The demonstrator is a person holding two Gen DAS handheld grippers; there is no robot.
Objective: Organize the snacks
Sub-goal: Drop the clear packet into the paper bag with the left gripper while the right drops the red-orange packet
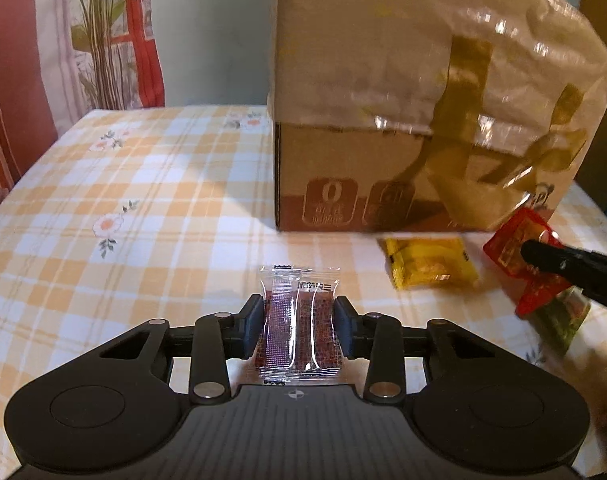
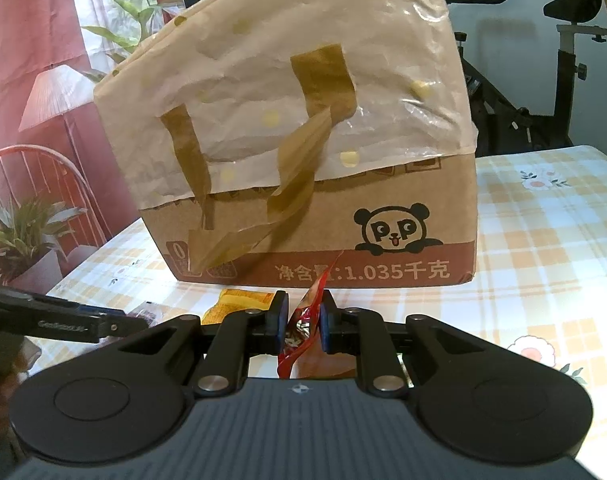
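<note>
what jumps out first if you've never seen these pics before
The big cardboard box with a panda logo, a crinkly plastic bag draped over its top, dominates the far side of the checked tablecloth. Up close, the left gripper is shut on a clear packet of dark red snack, and the right gripper pinches a red wrapper. A yellow packet lies between them near the box.

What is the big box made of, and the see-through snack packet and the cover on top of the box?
The big box looks like brown cardboard: matte, printed. The see-through snack packet looks like clear glossy plastic film; dark bars show through. The cover seems thin crinkly plastic, shiny where light hits.
</note>
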